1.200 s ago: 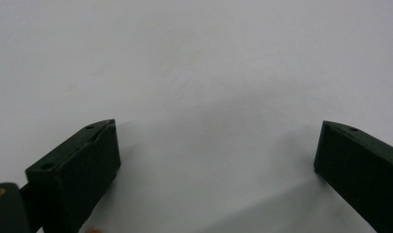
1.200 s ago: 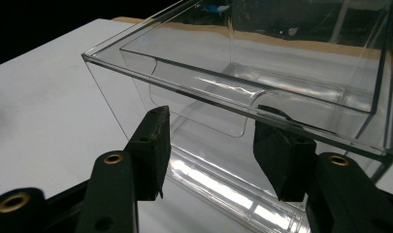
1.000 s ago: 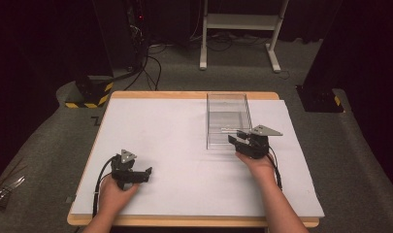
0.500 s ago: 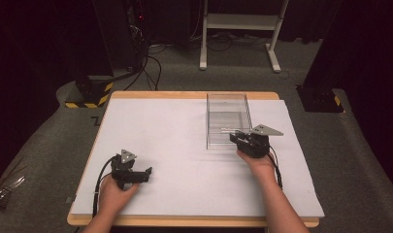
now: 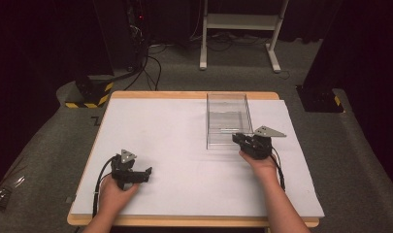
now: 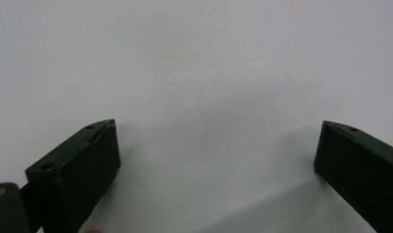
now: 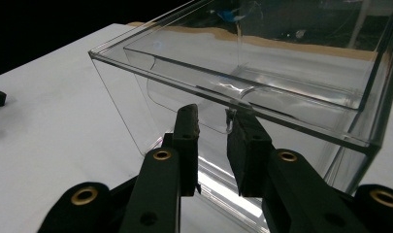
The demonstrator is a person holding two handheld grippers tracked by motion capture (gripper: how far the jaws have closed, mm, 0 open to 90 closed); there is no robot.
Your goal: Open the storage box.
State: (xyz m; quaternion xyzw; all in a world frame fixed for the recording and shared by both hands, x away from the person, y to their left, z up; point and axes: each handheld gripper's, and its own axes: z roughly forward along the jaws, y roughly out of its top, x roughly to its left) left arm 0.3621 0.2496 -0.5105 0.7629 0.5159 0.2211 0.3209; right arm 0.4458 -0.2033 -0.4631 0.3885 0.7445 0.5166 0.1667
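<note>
Nearest the person, the left gripper [image 5: 144, 173] rests low on the white table [image 5: 174, 141], its jaws spread wide over bare surface. Farther forward and to the right, the right gripper [image 7: 212, 121] sits at the near wall of a clear plastic box [image 5: 227, 119], jaws almost together with a narrow gap, just beside a small tab on that wall; whether they pinch it is unclear. The box stands upright on the table's far right part.

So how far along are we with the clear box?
Done: the right tongs are at the near wall of the clear box. In hand: their jaws straddle its small front lip, narrowly apart; whether they grip it I cannot tell. Left: the box sits flat and looks empty, and the left tongs lie wide open on the white sheet.
</note>
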